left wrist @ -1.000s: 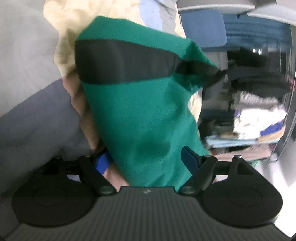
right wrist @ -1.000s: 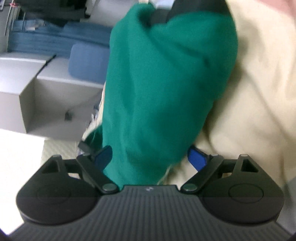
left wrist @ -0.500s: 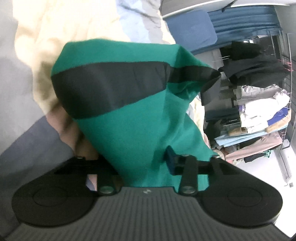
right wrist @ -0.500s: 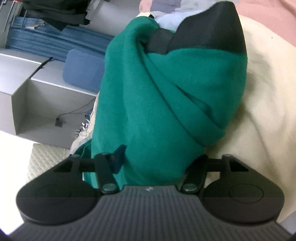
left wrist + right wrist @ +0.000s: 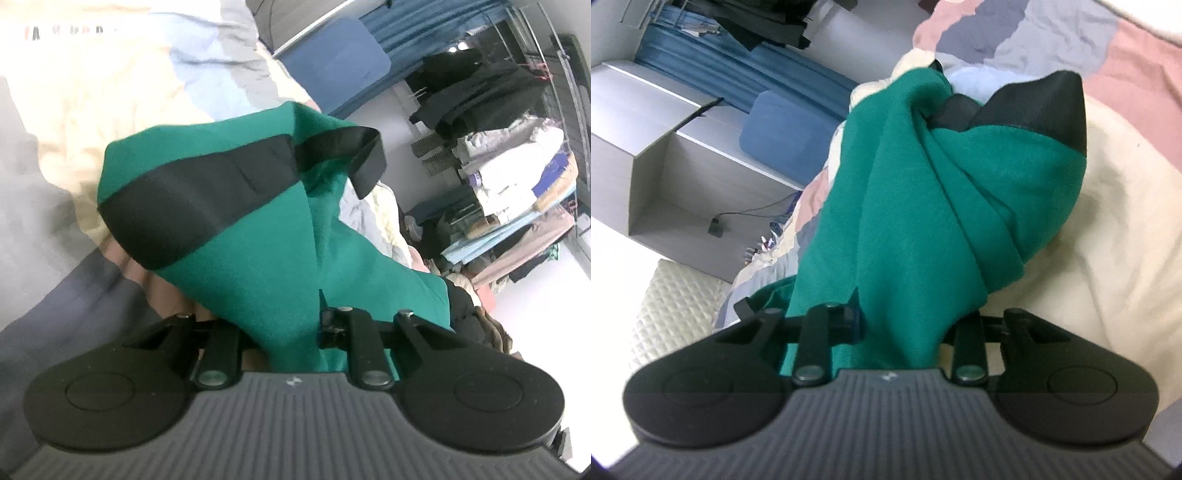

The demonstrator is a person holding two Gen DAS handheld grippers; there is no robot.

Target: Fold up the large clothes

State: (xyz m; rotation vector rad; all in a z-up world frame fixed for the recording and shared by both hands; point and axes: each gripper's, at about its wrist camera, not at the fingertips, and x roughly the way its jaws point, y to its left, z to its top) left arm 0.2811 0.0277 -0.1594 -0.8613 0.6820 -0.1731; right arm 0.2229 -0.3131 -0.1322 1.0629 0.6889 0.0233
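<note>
Left tongs (image 5: 284,325): jaws have just been closing and now clamp a bunch of the green garment (image 5: 258,266). A black band (image 5: 199,206) crosses the cloth ahead of them; the garment hangs raised above the bed (image 5: 110,96).

Right tongs (image 5: 901,328): jaws have likewise just been closing and now pinch another gathered fold of the same garment (image 5: 923,206), its black cuff (image 5: 1052,107) at the far end. Cream bedding (image 5: 1108,229) lies just beside. A clothes rack (image 5: 517,177) stands well apart.
</note>
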